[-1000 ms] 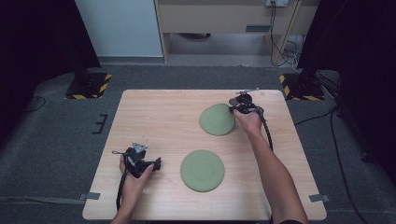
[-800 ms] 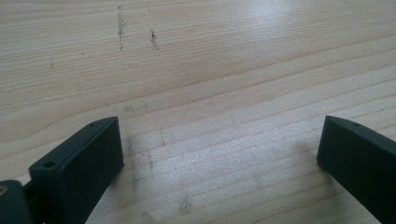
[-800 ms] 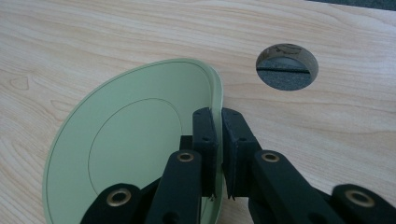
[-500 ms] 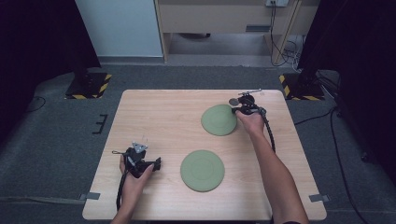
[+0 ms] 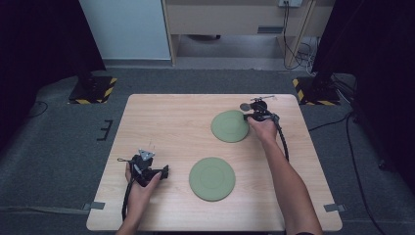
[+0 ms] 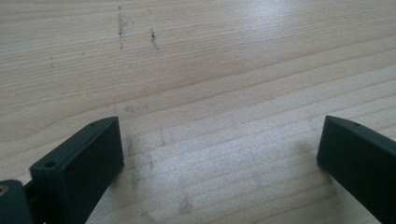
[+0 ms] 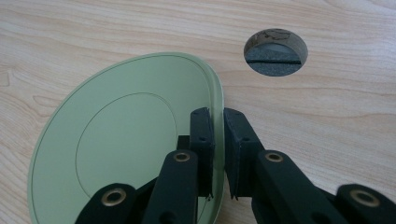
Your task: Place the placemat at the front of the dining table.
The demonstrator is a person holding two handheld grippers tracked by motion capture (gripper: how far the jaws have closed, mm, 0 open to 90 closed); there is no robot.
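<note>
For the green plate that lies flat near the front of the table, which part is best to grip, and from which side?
Grip the near green plate at its thin rim, probably the left edge, since the open left tongs already rest beside it on that side. It lies flat on the table, so one jaw should slide under the rim, as the right tongs pinch the far green plate.

Wooden table (image 5: 166, 122), two green plates (image 5: 212, 178)

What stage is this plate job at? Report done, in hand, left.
Done: the right tongs have clamped the far green plate's rim. In hand: that plate, tilted on the table. Left: the near green plate lies untouched, and the left tongs are open over bare wood.
</note>
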